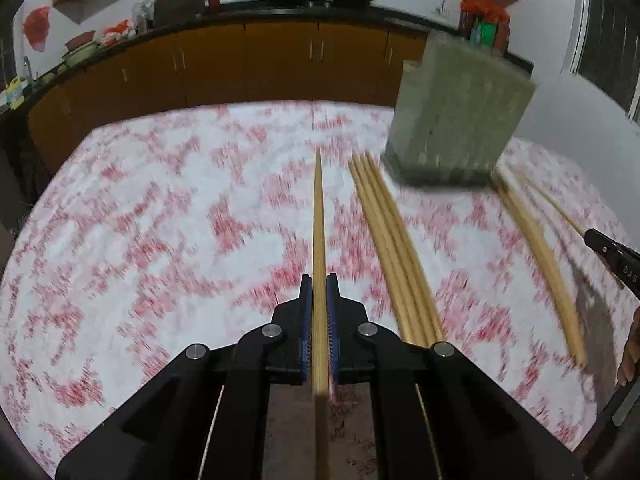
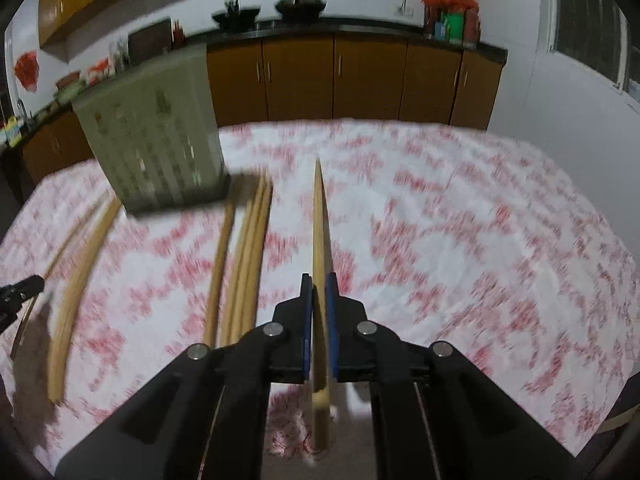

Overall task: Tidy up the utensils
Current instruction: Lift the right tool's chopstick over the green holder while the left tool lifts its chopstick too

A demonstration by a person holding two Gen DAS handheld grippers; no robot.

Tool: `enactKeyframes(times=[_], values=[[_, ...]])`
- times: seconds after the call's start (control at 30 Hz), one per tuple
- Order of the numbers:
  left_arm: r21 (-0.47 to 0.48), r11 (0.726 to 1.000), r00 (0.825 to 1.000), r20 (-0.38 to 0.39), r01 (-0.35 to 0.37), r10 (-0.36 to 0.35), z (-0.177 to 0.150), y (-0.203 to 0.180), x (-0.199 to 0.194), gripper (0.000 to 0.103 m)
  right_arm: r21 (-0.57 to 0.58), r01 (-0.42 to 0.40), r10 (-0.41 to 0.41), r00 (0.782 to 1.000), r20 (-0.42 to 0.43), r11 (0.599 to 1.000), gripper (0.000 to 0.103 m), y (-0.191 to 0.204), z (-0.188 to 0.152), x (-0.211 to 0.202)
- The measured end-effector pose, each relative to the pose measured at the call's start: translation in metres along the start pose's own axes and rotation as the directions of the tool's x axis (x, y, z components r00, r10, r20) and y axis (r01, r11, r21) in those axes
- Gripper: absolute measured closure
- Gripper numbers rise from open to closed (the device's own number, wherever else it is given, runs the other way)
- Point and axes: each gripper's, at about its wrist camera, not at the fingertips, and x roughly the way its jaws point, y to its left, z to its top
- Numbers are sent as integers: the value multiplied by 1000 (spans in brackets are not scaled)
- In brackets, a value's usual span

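My left claw [image 1: 319, 284] is pressed together on a single chopstick [image 1: 319, 216], its blue pads [image 1: 306, 320] pinching the stick along its length so that the thin tip points away from me over the table [image 1: 140, 220] with its red-and-white patterned cloth. My right claw [image 2: 319, 282] is likewise closed tight on a chopstick of its own [image 2: 319, 216], which also runs straight out ahead between the pads. The grey-green slotted utensil holder [image 1: 460, 120] stands upright on the cloth, to the right of my left claw and to the left of my right one. Just in front of the holder lies a bundle of loose chopsticks [image 1: 396, 248] side by side on the cloth, and another pair [image 1: 540, 256] lies further to the right in the left view. Both pictures are blurred. Brown cupboards [image 2: 360, 76] run along the far wall.
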Motion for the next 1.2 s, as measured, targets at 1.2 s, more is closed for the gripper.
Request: enactKeyframes(times=[1.2], values=[[68,998,996,93,10,-16,34,-5,-33,95,34,-21,14,976,216,999,95,-7,42,-61]])
